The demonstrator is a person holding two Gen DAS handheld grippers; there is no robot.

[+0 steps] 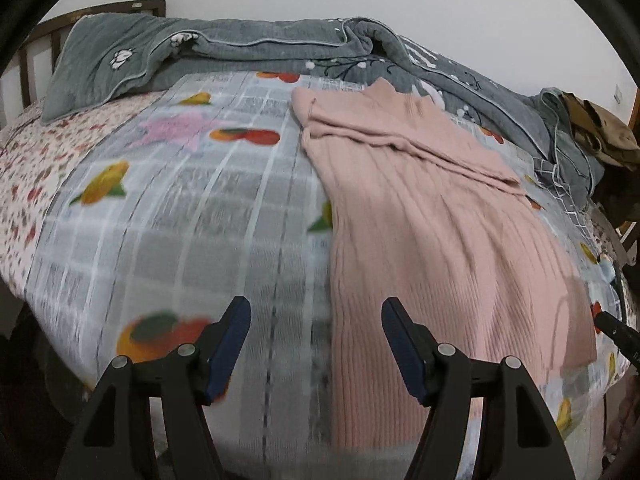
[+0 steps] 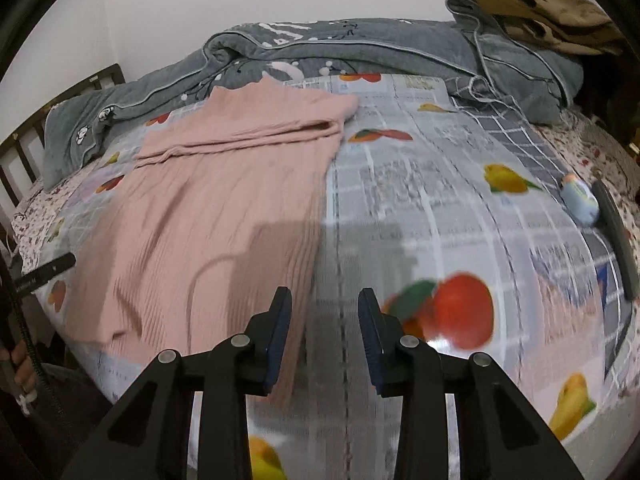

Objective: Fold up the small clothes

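Here the left gripper point(image 1: 316, 312) hangs released above the bed, its two blue-padded fingers point(image 1: 228, 344) spread wide with nothing between them; the pink ribbed sweater point(image 1: 432, 240) begins just at one o'clock of its right finger and runs away toward twelve. The right gripper point(image 2: 325, 304) is likewise released, its fingers point(image 2: 278, 336) parted more narrowly and gripping nothing; in its view the sweater point(image 2: 208, 216) lies at ten to eleven o'clock, its near edge passing just under the left finger, though whether pad and knit touch I cannot tell. The garment lies flat on the fruit-printed checked sheet point(image 1: 208, 216), with a folded band across its far end. Beyond it, at twelve o'clock, a grey quilt point(image 1: 248, 52) is bunched along the wall. At two o'clock in the right wrist view a small pale blue object point(image 2: 580, 200) rests beside a dark bar point(image 2: 616, 236), near the bed's edge. An olive-brown cloth point(image 2: 548, 12) sits on the quilt's far right end.
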